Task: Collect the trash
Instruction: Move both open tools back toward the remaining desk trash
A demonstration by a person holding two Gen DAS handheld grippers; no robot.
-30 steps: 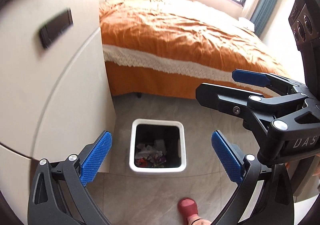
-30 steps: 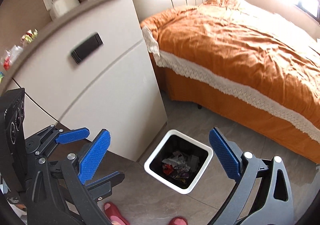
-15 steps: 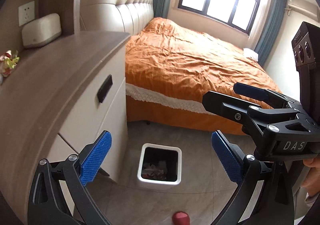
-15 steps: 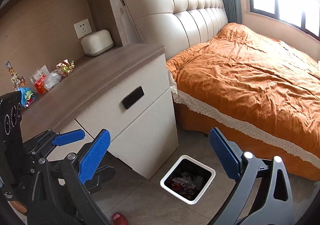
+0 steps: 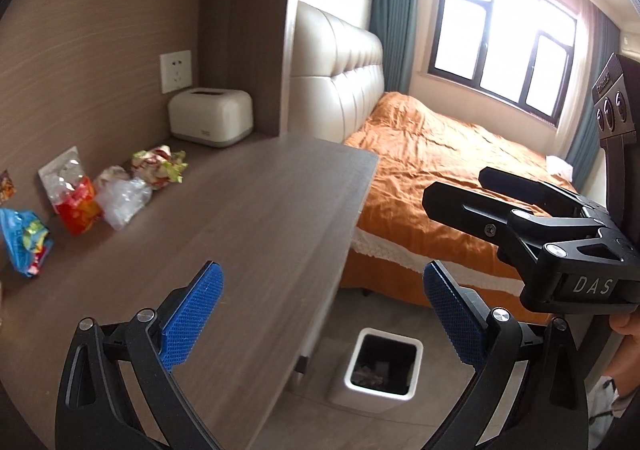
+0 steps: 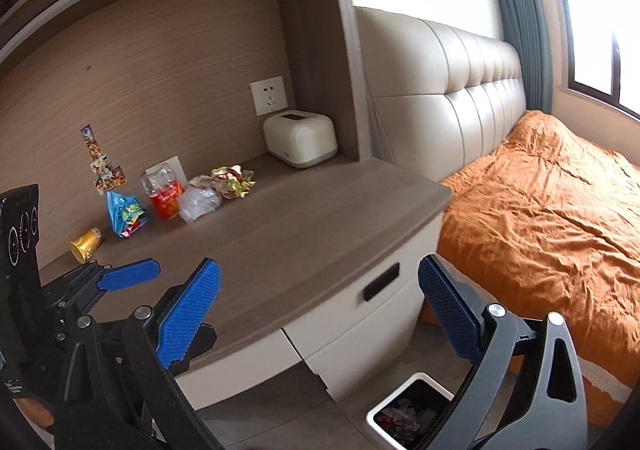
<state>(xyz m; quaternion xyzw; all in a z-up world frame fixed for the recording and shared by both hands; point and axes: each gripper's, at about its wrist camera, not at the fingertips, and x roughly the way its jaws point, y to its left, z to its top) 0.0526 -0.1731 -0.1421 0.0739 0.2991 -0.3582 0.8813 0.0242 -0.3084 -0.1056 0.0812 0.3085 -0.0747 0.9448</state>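
Left gripper (image 5: pixel 322 314), right gripper (image 6: pixel 318 310): jaws apart, empty. Wrappers (image 6: pixel 160 194) on nightstand (image 6: pixel 304 234); bin (image 5: pixel 386 368) on floor.

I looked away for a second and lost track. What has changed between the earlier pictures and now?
Both tongs, left and right, rose from over the white bin up to the nightstand top, bringing the wrappers along the wall into view. Nothing was gripped or released: both stay open and empty. The bin keeps its place on the floor with trash inside.
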